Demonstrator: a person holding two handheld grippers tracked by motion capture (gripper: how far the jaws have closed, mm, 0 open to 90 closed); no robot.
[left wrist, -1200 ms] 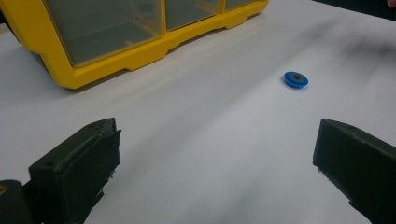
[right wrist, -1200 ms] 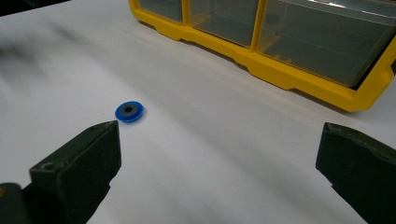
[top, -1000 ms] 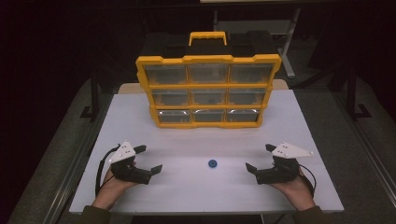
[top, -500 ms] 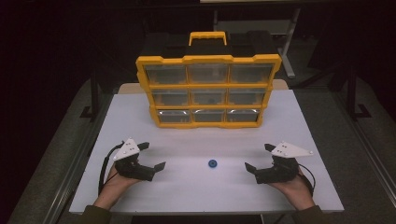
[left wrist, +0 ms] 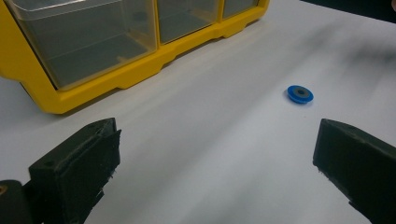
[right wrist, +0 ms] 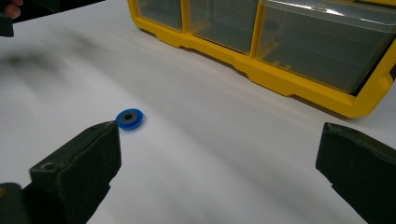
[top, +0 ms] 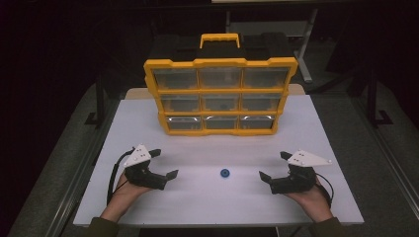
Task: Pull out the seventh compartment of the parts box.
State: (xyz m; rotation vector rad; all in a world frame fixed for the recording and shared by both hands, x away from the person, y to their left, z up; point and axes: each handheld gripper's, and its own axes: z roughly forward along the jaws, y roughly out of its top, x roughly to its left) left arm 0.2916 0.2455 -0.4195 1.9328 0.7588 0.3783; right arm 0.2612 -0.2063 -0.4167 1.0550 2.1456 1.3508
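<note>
On the near left of the white table (top: 316, 128), the left gripper (top: 165, 164) has slid inward toward the middle since half a second ago, its jaws spread wide and holding nothing. Ahead of it and to its right, between the two grippers, a small blue disc (top: 225, 173) lies flat on the bare tabletop, unmoved. Beyond the disc stands a yellow organizer case (top: 221, 96) with three rows of clear drawers and a handle on top. On the right, the right gripper (top: 274, 166) sits where it was, jaws equally wide and empty, the disc ahead to its left.
</note>
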